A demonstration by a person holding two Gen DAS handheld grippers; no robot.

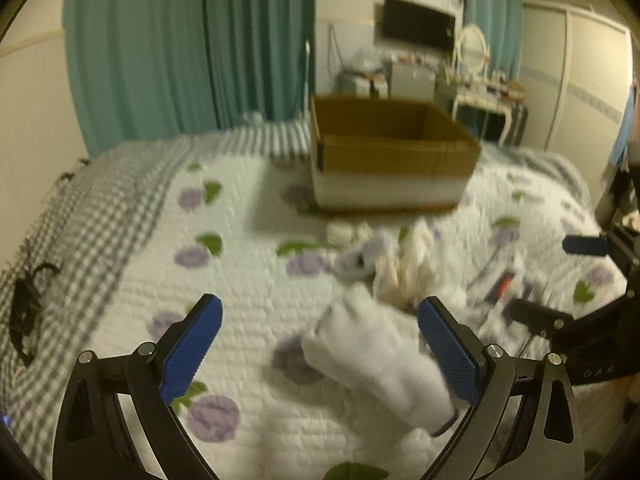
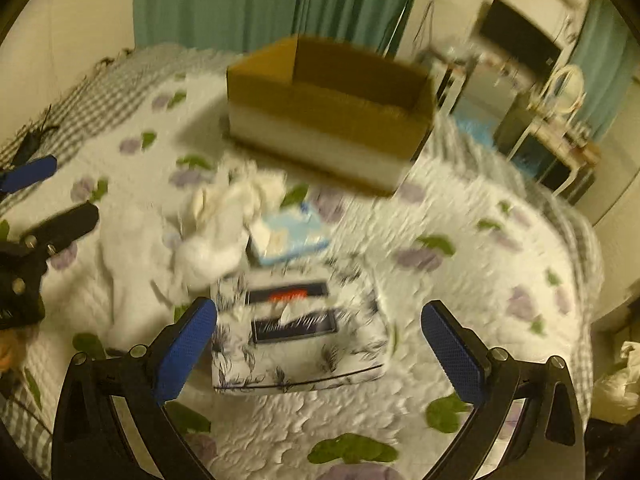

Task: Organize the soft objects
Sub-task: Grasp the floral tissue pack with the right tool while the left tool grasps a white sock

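A bed fills both views, covered by a white quilted spread printed with purple flowers and green leaves; a grey-and-white checked cloth lies along its far and side edges. Toward the far side of the bed stands an open cardboard box, brown above and white along its lower band.

The left gripper hangs over the spread with its blue-padded fingers spread wide, holding nothing. Between and just ahead of them lies a white sock, blurred. Beyond it sits a heap of white and cream soft items, between the gripper and the box.

The right gripper is likewise spread wide and empty, above a tissue pack with a dark floral print lying on the spread. Just past that is a pale blue tissue pack, touching the soft heap.

Behind the bed, teal curtains hang on a cream wall. A dark wall-mounted screen, a round mirror on a cluttered white dressing table, and pale wardrobe doors line the far side.
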